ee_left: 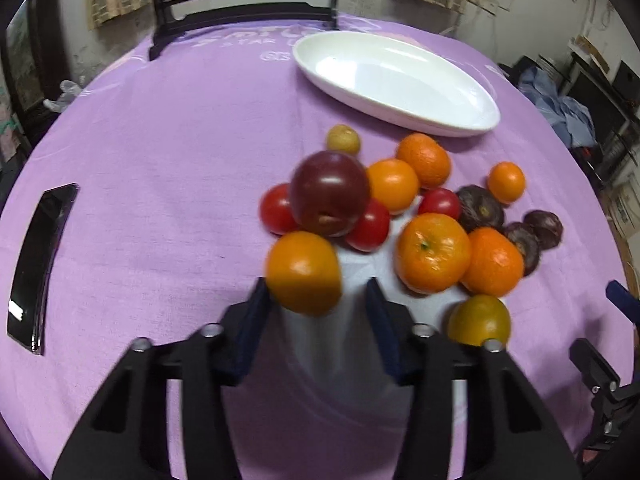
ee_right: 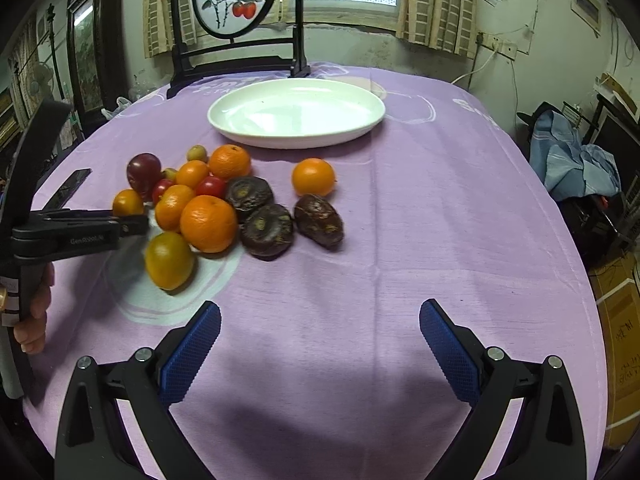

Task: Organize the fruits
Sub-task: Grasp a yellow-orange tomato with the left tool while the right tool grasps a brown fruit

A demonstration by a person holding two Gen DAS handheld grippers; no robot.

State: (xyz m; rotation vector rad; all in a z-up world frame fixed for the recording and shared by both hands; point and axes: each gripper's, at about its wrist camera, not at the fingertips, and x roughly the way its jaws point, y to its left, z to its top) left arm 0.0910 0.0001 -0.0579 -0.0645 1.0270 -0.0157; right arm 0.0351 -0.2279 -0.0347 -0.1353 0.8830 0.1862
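- Left tongs [ee_left: 317, 282] — jaws narrow, roughly half the spread of the other pair. A small orange fruit [ee_left: 304, 272] sits right at the tips, against the left finger [ee_left: 256, 312]. The right finger stands clear of it, so I judge nothing is clamped; the picture is blurred here.
- Judged reason: this orange lies at the near-left edge of the pile, the easiest piece to take without disturbing the rest.
- Pose: left tongs pitch steeply down at the table. In the right wrist view they come in from the left edge, with a hand [ee_right: 34, 316] wrapped around the grip.
- Right tongs [ee_right: 320, 306] — jaws wide, nothing between them, above bare purple cloth [ee_right: 360, 280], pointing down and forward, well short of the fruit. Judged: waiting.
- Just beyond the small orange: a dark red plum-like fruit [ee_left: 330, 192] rests on 2 red ones. To the right are more oranges and 3 dark wrinkled fruits [ee_right: 319, 220].
- 1 orange [ee_right: 313, 177] lies apart, between the pile and the dish.
- White oval dish [ee_left: 400, 80] — far side, empty, the likely target; no fruit moved yet.
- Black flat object [ee_left: 40, 268] at far left, clear of the work.
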